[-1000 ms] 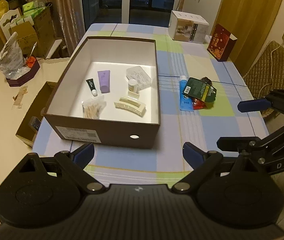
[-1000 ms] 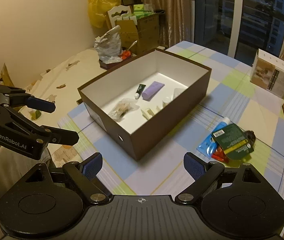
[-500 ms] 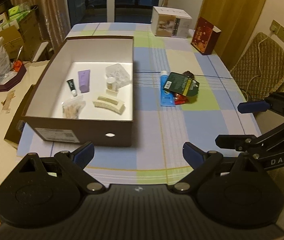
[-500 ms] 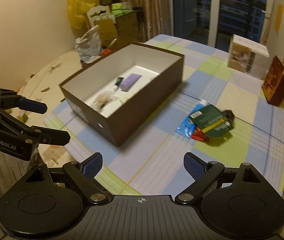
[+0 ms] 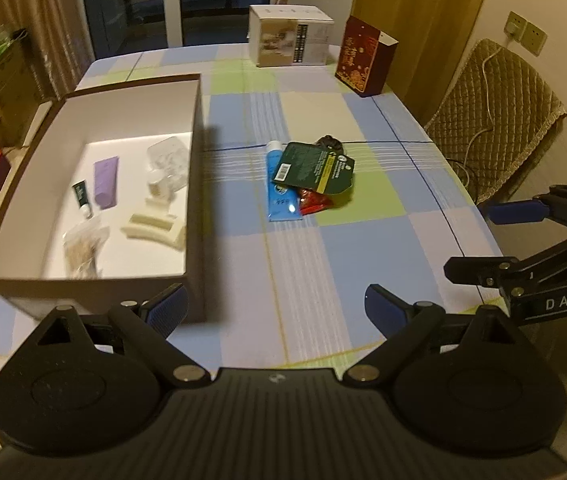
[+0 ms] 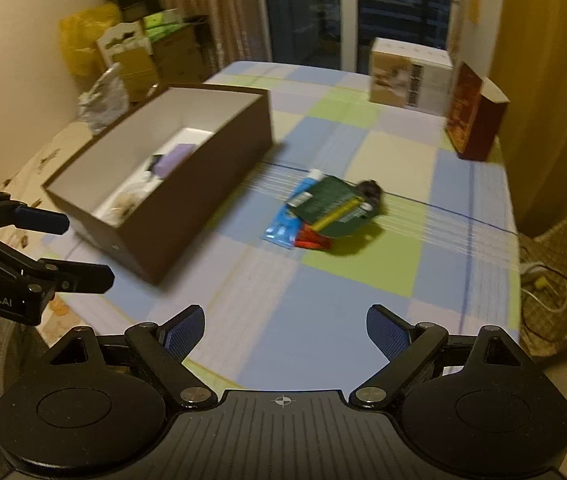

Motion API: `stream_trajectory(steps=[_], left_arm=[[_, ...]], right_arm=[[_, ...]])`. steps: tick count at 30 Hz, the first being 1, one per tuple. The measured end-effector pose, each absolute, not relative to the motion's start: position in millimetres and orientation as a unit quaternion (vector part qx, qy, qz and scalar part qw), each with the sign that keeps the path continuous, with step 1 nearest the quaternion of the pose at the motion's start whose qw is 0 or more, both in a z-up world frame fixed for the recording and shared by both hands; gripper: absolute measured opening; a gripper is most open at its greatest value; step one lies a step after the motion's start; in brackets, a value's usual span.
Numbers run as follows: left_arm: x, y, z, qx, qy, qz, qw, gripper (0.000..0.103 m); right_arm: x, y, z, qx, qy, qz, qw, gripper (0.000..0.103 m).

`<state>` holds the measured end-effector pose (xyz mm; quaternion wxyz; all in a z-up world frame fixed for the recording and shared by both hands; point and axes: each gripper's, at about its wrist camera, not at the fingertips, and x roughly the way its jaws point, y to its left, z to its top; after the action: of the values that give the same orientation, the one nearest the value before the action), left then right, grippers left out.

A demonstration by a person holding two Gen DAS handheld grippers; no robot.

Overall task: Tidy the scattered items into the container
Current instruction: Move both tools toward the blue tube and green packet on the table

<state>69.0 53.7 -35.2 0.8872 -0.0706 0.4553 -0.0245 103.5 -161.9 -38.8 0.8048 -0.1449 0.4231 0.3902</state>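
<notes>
A brown box with a white inside (image 5: 197,184) (image 6: 219,184) stands on the left of the checked table. In it lie a purple tube (image 5: 106,182), a small dark green tube (image 5: 81,196), a cream hair clip (image 5: 151,230), a clear bag (image 5: 82,249) and a small bottle (image 5: 154,184). A small pile lies right of the box: a dark green packet (image 5: 315,167) (image 6: 333,204), a blue tube (image 5: 279,194) (image 6: 285,226), a red packet (image 5: 315,202) and a dark object (image 5: 328,142). My left gripper (image 5: 276,307) and right gripper (image 6: 285,330) hover open and empty above the table's near edge.
A white carton (image 5: 290,36) and a dark red box (image 5: 365,56) stand at the far end of the table. A quilted chair (image 5: 491,112) sits at the right edge. Cardboard boxes and bags (image 6: 131,56) crowd the floor at left.
Both grippers have swung to the right, so the box slid left in view and the pile of loose items came toward the centre. Both stay open.
</notes>
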Motion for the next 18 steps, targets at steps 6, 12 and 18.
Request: stream_trajectory(steps=[6,12,18], left_arm=[[92.5,43.9,-48.9,-0.063,0.457,-0.04,0.887,0.093],[117.7,40.6,-66.0,-0.053,0.459,-0.045,0.886,0.093],[154.6,43.2,-81.8,-0.051,0.463,-0.049,0.883,0.093]], right_arm=[[124.6,-176.2,-47.9,-0.132,0.434,0.364,0.814,0.093],[151.9,-186.0,-61.2,-0.091,0.447,0.338,0.823,0.093],[192.5,-196.2,-83.5,0.01,0.478,0.31,0.822,0.093]])
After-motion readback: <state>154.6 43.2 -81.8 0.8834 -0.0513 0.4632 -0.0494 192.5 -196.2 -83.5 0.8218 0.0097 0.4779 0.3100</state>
